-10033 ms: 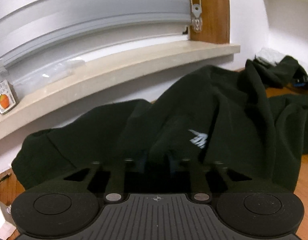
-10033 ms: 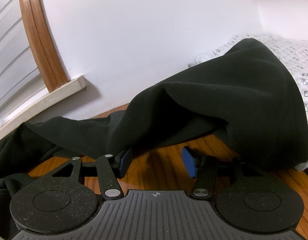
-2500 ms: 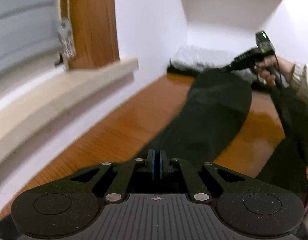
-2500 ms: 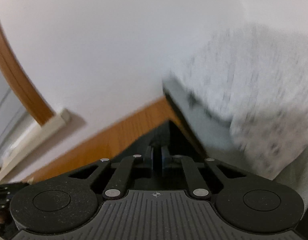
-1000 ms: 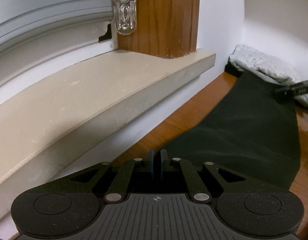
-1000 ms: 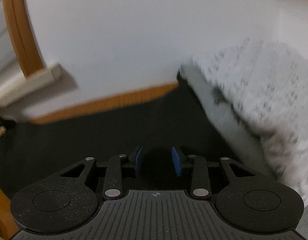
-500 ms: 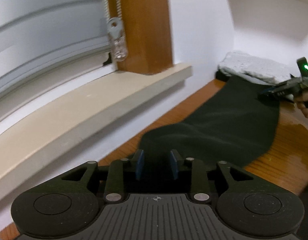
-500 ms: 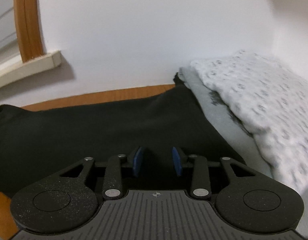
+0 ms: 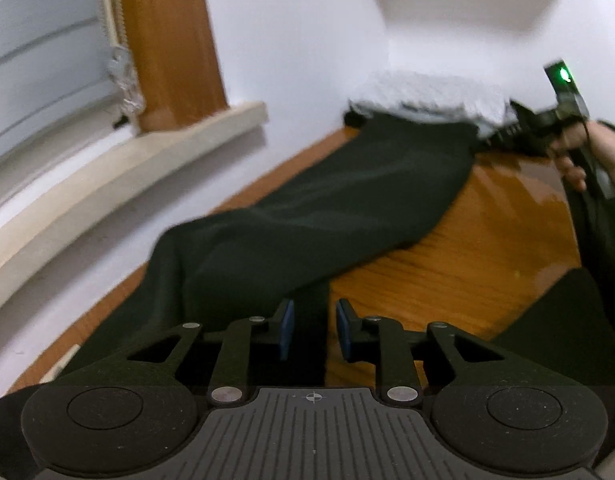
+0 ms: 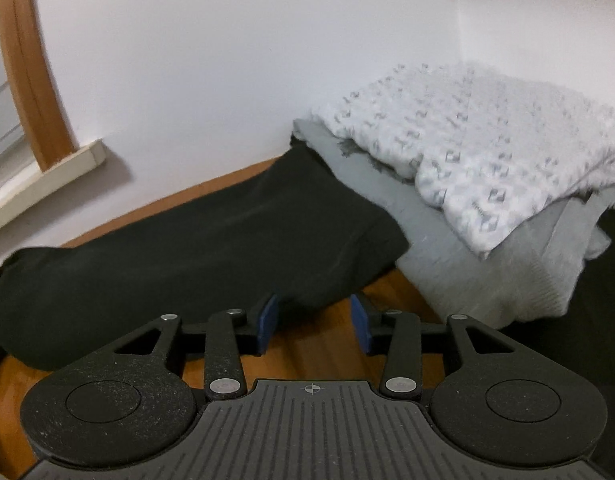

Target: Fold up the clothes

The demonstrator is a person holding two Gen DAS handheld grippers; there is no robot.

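A black garment [image 9: 327, 208] lies stretched flat on the wooden table [image 9: 487, 232], along the white wall. My left gripper [image 9: 313, 328] hovers at its near end. Its blue pads are a small gap apart and closing, with dark cloth showing in the gap but not pressed. In the right wrist view, my right gripper [image 10: 313, 320] sits just short of the garment's [image 10: 187, 248] other end. Its jaws are opening over bare wood, with nothing between them. The left wrist view also shows the right gripper [image 9: 503, 136], held by a hand [image 9: 579, 152].
A folded pile of white patterned and grey clothes [image 10: 467, 160] sits in the corner, against the garment's far end. A beige window sill [image 9: 147, 160] and a wooden window frame [image 9: 167, 40] run along the left. More dark cloth [image 9: 567, 320] lies at the right.
The left jaws went from shut on the garment's end to apart. Both grippers pulled back from the garment, which now lies flat along the wall; its corner is out of the right jaws.
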